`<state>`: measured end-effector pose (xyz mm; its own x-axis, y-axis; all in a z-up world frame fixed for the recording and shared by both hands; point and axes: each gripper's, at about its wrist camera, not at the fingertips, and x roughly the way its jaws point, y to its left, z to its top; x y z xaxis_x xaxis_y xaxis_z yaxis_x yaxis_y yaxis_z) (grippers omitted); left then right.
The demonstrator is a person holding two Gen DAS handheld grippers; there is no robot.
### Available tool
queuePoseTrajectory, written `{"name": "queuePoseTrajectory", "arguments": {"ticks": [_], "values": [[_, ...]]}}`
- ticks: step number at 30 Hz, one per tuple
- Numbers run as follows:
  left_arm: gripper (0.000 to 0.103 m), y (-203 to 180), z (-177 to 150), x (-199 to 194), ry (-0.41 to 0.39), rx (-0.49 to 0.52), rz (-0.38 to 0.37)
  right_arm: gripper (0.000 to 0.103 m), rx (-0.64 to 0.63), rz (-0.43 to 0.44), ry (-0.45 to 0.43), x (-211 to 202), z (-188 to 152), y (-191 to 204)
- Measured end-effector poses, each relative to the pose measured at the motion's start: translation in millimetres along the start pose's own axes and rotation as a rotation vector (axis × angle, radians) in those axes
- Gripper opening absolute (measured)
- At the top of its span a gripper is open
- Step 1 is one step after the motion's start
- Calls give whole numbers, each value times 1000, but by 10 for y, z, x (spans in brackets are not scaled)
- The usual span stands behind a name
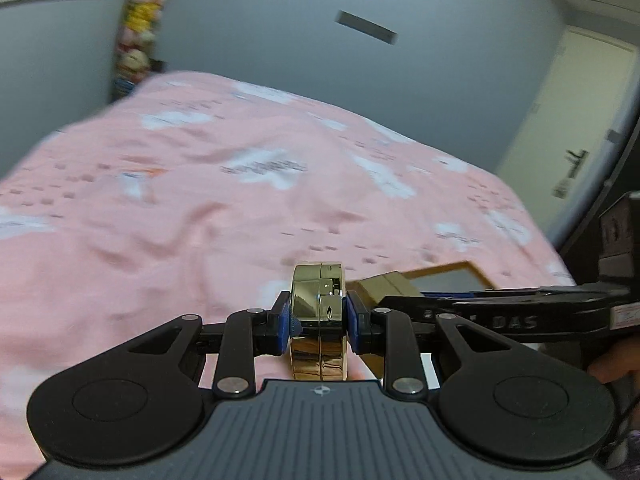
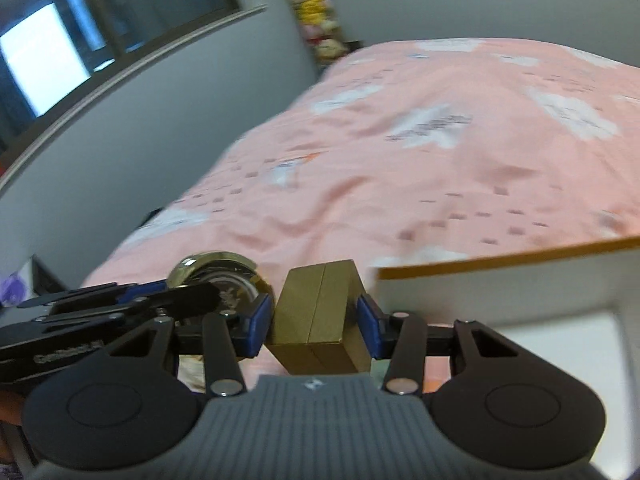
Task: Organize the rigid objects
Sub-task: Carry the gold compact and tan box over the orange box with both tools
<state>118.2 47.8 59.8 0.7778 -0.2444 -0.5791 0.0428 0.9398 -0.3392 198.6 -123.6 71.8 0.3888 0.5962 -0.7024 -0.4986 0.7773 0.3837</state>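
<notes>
Nearest my left camera, the left gripper [image 1: 319, 322] was clamped on a round gold case [image 1: 319, 320], its blue pads [image 1: 285, 320] pressing both flat faces. I saw the case standing on edge, its seam running straight away from me toward twelve o'clock, so the disc's thin axis lay across the jaws from nine to three. It hung above the pink bedspread [image 1: 200, 200], clear of the cloth.

From the right camera, I had the right gripper [image 2: 316, 320] closed around a gold box [image 2: 320, 316], one blue pad against its left side and the other against its right edge. I read the box as tilted, its long axis running from six toward twelve o'clock and leaning slightly right, with a seam down its middle. The gold case showed at ten o'clock of the box, just beside it, held in the left gripper. A white tray with a brown rim [image 2: 508, 262] lay at three o'clock, near the box; in the left view I could see it at two o'clock behind the right gripper's arm.
</notes>
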Motion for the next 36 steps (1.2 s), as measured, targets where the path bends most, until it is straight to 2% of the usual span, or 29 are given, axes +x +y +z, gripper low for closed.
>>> {"name": "queuePoseTrajectory", "arguments": {"ticks": [3, 7, 15, 19, 31, 36], "values": [[31, -213, -11, 317, 48, 3, -51, 47, 43, -83, 5, -106, -34, -330], [31, -349, -69, 750, 124, -40, -75, 47, 105, -129, 33, -136, -76, -721], [31, -432, -166, 1397, 232, -125, -11, 47, 141, -225, 111, 212, -44, -1291], [31, -409, -194, 1596, 261, -174, 41, 47, 189, -230, 124, 369, -9, -1505], [31, -502, -243, 1839, 298, -146, 100, 47, 243, -227, 150, 632, 8, -1613], [31, -496, -268, 1909, 319, -165, 76, 47, 245, -234, 168, 708, -5, -1580]]}}
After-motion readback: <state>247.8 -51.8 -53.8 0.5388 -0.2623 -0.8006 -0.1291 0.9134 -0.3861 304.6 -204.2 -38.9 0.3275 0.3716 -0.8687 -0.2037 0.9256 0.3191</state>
